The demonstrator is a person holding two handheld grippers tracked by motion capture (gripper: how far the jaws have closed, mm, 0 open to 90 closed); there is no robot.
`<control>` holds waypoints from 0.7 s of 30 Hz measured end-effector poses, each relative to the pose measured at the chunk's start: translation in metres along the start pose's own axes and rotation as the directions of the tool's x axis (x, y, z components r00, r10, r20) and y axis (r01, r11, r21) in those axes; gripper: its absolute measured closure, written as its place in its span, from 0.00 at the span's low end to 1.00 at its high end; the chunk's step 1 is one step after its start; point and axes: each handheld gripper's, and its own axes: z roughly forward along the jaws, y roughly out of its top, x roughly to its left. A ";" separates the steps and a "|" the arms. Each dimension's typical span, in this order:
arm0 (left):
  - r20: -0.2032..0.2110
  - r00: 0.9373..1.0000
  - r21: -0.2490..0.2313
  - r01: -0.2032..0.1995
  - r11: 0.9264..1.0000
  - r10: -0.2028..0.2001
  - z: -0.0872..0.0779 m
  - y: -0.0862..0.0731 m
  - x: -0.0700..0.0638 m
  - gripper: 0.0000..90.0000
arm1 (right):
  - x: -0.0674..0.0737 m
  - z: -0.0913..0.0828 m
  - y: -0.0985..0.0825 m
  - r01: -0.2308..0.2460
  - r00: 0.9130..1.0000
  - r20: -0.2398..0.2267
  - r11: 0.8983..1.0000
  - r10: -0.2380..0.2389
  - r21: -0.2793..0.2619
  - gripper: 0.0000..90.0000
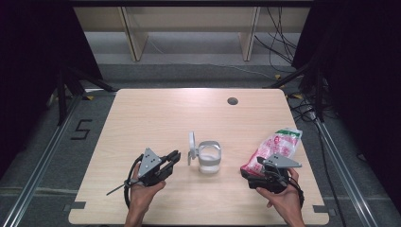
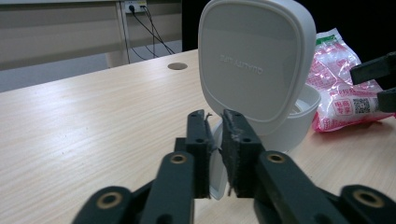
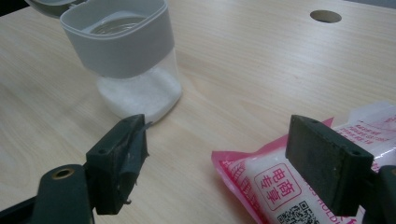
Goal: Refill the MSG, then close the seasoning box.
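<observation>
Filling step about to start: jar lid held up, bag not yet gripped.

Near the table [image 1: 142, 113] middle stands the jar [image 1: 209, 161] upright, white grains at the bottom, mouth facing up, long axis vertical. Hinged lid [image 2: 254, 60] tilted up on the jar's left side, inner face turned toward the left gripper [image 2: 215, 140], jaws nearly together and clamped on a thin white tab at the lid's lower edge. Right gripper [image 3: 215, 158] low at the near end of the pink bag [image 1: 274, 149], jaws wide apart, not pressing. Bag flat on the table right of the jar, well apart, long axis running from near-left to far-right. Next, probably: close on the bag's near end, lift, tilt over the open mouth, lid kept back.
</observation>
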 end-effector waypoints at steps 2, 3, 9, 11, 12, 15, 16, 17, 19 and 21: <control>0.005 1.000 -0.004 0.017 1.000 -0.017 0.002 0.000 0.000 0.94 | 0.001 0.001 -0.001 -0.005 1.000 -0.006 1.000 0.005 -0.012 0.24; 0.016 1.000 0.004 0.000 1.000 0.000 0.003 0.000 0.001 0.96 | 0.001 0.001 -0.002 0.006 1.000 -0.004 1.000 -0.006 -0.013 0.24; 0.016 1.000 0.012 0.004 1.000 -0.004 0.006 0.000 0.000 0.99 | 0.001 0.000 -0.006 0.017 1.000 -0.005 1.000 -0.017 -0.002 0.23; 0.020 1.000 0.003 0.003 1.000 -0.003 0.007 0.000 0.000 0.99 | 0.001 -0.002 -0.007 0.027 1.000 0.004 1.000 -0.027 0.007 0.23; 0.021 1.000 0.008 -0.012 1.000 0.012 0.006 0.001 0.000 0.99 | 0.002 -0.002 -0.008 0.019 1.000 0.002 1.000 -0.019 0.016 0.23; 0.027 1.000 0.001 -0.013 1.000 0.013 0.006 0.004 0.000 0.99 | 0.002 -0.002 -0.010 0.031 0.999 -0.009 1.000 -0.031 0.003 0.23; 0.026 1.000 0.003 -0.016 1.000 0.016 0.006 0.005 0.000 0.99 | 0.001 -0.003 -0.010 0.028 1.000 -0.002 1.000 -0.028 0.014 0.23; 0.017 1.000 0.002 -0.001 1.000 0.001 0.006 0.005 -0.001 0.99 | 0.001 -0.003 -0.010 0.033 0.999 -0.001 0.999 -0.033 0.014 0.23; 0.024 0.999 0.003 -0.024 1.000 0.024 0.006 0.008 -0.001 0.99 | 0.005 -0.002 -0.012 0.007 1.000 -0.003 1.000 -0.007 0.014 0.23; 0.030 0.999 -0.006 -0.014 1.000 0.014 0.007 0.009 -0.002 0.99 | 0.004 -0.003 -0.012 0.030 1.000 -0.007 0.999 -0.030 0.018 0.23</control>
